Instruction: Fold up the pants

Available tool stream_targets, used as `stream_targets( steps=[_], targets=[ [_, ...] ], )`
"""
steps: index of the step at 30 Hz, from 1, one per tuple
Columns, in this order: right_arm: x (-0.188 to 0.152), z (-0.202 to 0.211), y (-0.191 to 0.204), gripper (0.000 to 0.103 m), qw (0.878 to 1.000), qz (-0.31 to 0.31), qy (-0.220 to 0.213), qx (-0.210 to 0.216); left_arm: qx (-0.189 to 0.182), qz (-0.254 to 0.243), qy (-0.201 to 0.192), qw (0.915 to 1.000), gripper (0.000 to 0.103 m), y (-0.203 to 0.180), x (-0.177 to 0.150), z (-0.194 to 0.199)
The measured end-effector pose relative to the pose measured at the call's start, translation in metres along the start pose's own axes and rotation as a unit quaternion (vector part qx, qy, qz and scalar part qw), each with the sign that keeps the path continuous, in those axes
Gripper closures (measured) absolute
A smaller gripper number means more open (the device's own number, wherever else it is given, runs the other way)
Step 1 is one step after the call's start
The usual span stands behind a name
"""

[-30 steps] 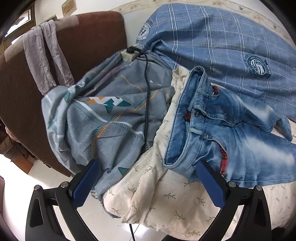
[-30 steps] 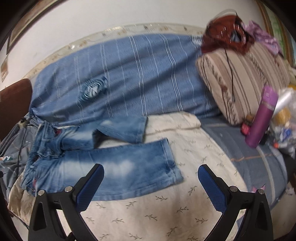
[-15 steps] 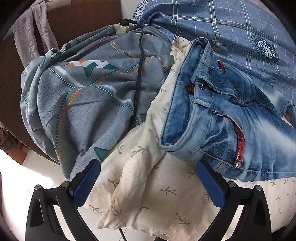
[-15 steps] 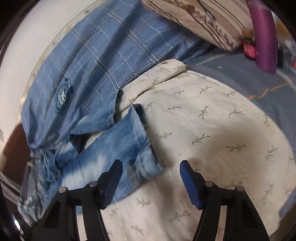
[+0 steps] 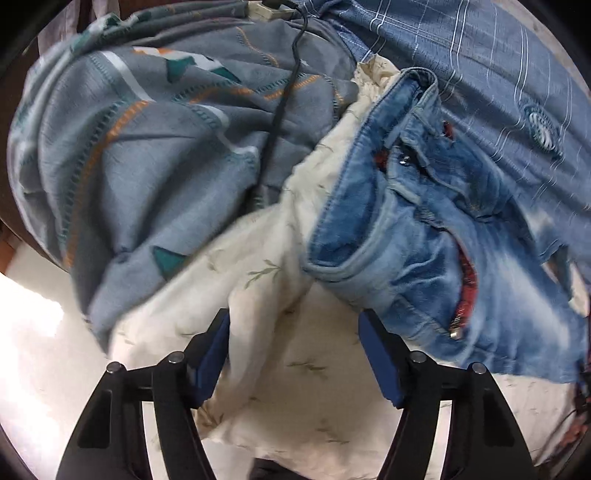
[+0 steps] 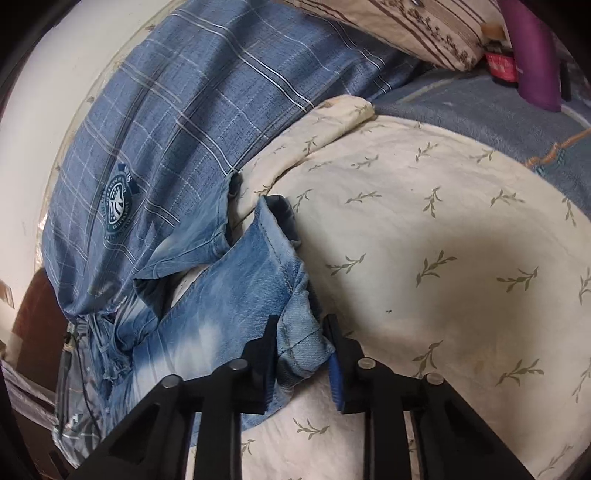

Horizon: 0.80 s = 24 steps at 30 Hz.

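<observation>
Faded blue jeans [image 5: 424,240] lie on a cream leaf-print sheet [image 5: 295,387], waistband toward the grey blanket. My left gripper [image 5: 295,343] hovers just below the waistband's near corner with its jaws closing. A fold of the cream sheet rises between them, and the denim edge sits by the right pad [image 5: 373,343]; neither pad presses the denim. In the right wrist view the jeans [image 6: 236,280] stretch away to the left. My right gripper [image 6: 301,332] has its jaws closing, and the bunched hem of the near leg is pinched between the pads.
A grey patterned blanket [image 5: 147,147] with a black cable [image 5: 280,103] and a power strip [image 5: 258,11] lies left of the waistband. A blue plaid cover [image 6: 184,110] lies behind the jeans. A striped pillow [image 6: 406,29] and a purple bottle [image 6: 535,48] are far right. Pale floor [image 5: 37,332] shows at left.
Both grippers have dropped closer to the bed. The left jaws have narrowed near the waistband corner. The right jaws have drawn in around the leg hem, which now bunches between them.
</observation>
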State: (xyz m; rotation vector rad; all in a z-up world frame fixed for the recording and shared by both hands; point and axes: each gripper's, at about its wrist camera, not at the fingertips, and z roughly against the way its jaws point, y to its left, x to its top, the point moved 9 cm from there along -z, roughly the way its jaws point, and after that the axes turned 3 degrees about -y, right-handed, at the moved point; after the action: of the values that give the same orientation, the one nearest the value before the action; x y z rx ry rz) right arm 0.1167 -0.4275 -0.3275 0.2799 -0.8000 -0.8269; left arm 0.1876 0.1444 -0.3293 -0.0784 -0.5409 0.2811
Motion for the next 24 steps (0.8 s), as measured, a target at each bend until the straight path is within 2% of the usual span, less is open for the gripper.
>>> stream_targets(
  steps=[6, 8, 14, 17, 18, 21, 24],
  targets=[
    [-0.001, 0.002, 0.000, 0.081, 1.000, 0.010, -0.008, -0.004, -0.047, 0.036, 0.012, 0.9982, 0.032, -0.015, 0.001, -0.018],
    [-0.003, 0.000, -0.003, 0.081, 1.000, 0.009, -0.003, 0.000, -0.074, 0.054, 0.012, 0.9957, 0.032, -0.022, 0.003, -0.019],
    [-0.004, 0.000, -0.004, 0.081, 1.000, 0.013, -0.004, 0.006, -0.081, 0.052, 0.004, 0.9953, 0.032, -0.028, 0.002, -0.001],
    [-0.004, 0.000, -0.004, 0.081, 1.000, 0.019, -0.006, 0.006, -0.079, 0.031, -0.036, 0.9958, 0.032, -0.033, 0.004, 0.024],
    [-0.005, -0.001, -0.004, 0.081, 1.000, 0.020, -0.006, 0.006, -0.080, 0.025, -0.037, 0.9958, 0.030, -0.037, 0.005, 0.024],
    [-0.005, -0.002, -0.005, 0.081, 1.000, 0.018, -0.009, 0.006, -0.084, 0.025, -0.004, 0.9962, 0.029, -0.048, 0.004, 0.004],
    [-0.005, -0.001, -0.005, 0.081, 1.000, 0.017, -0.009, 0.010, -0.071, 0.034, 0.009, 0.9968, 0.029, -0.045, 0.002, -0.016]
  ],
)
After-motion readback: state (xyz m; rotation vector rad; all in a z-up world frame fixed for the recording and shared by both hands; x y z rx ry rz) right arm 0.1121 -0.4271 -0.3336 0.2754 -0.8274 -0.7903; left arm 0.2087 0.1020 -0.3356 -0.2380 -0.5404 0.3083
